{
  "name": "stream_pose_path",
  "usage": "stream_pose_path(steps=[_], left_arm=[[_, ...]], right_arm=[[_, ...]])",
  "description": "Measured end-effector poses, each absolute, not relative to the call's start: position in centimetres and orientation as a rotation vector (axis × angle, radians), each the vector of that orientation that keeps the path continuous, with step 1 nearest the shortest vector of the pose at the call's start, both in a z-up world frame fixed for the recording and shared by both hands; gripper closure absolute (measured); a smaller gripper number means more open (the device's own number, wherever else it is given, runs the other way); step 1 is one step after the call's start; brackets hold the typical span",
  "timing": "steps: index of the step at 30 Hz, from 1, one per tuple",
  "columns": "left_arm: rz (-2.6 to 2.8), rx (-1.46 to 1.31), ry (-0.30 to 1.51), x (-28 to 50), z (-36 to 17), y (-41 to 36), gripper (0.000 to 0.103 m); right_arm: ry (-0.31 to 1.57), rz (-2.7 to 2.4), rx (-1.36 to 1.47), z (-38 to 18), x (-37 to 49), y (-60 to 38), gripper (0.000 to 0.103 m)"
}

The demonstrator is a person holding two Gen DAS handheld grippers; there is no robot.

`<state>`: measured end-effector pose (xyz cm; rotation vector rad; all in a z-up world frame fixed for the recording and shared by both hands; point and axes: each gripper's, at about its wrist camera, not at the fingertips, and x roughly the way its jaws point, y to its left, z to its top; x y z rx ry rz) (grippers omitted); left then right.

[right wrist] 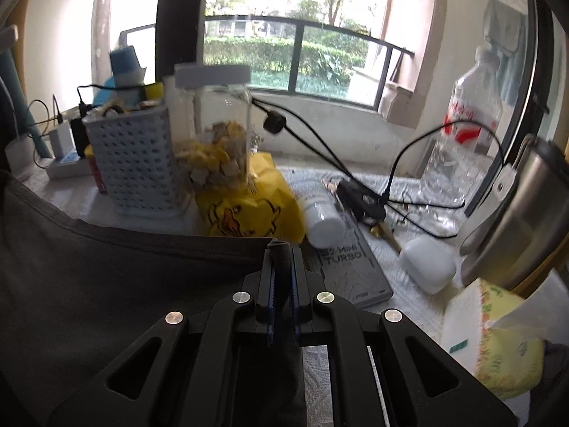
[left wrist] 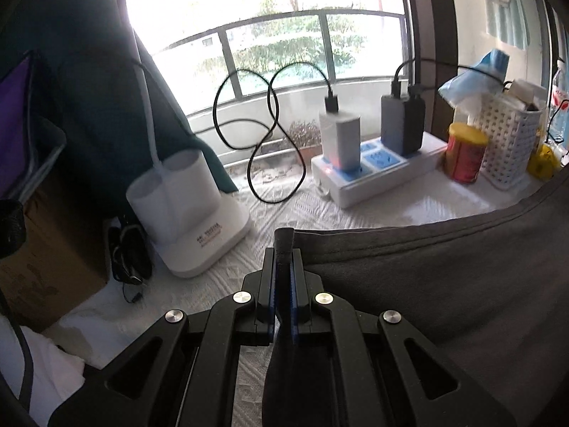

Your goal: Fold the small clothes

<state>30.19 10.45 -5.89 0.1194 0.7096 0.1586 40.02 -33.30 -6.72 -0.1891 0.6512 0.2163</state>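
While clamped on dark grey garment (left wrist: 444, 284), left gripper (left wrist: 283, 249) pinches corner; right gripper (right wrist: 282, 252) likewise.

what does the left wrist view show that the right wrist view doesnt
Only the left wrist view shows the white two-cup holder, the cardboard box and the looped black cable.

Only the right wrist view shows the clear jar, the yellow duck-print bag, the water bottle, the steel mug and the tissue box.

Both show the dark grey garment pinched at a corner in shut jaws, by the left gripper and the right gripper, plus the white perforated basket and the power strip.
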Motion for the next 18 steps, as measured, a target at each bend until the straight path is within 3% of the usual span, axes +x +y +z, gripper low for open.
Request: stream_pose_path(steps=[9, 12, 14, 15, 18], left_arm=[[0.192, 0.12, 0.774, 30.5, -7.4, 11.1, 0.095], [0.23, 0.122, 0.774, 30.2, -7.3, 11.8, 0.089], [0.242, 0.11, 0.772, 29.6, -7.0, 12.3, 0.073], [0.245, 0.103, 0.768, 29.0, -6.8, 12.5, 0.072], [0.253, 0.093, 0.765, 27.5, -6.4, 12.9, 0.072]], right_arm=[[0.7, 0.184, -0.185, -7.5, 40.5, -33.7, 0.094], [0.69, 0.17, -0.2, -7.2, 40.1, -33.6, 0.079], [0.682, 0.16, -0.197, -6.9, 39.8, -33.9, 0.063], [0.676, 0.158, -0.194, -6.6, 39.5, -34.0, 0.059], [0.67, 0.158, -0.187, -5.8, 38.5, -34.2, 0.059]])
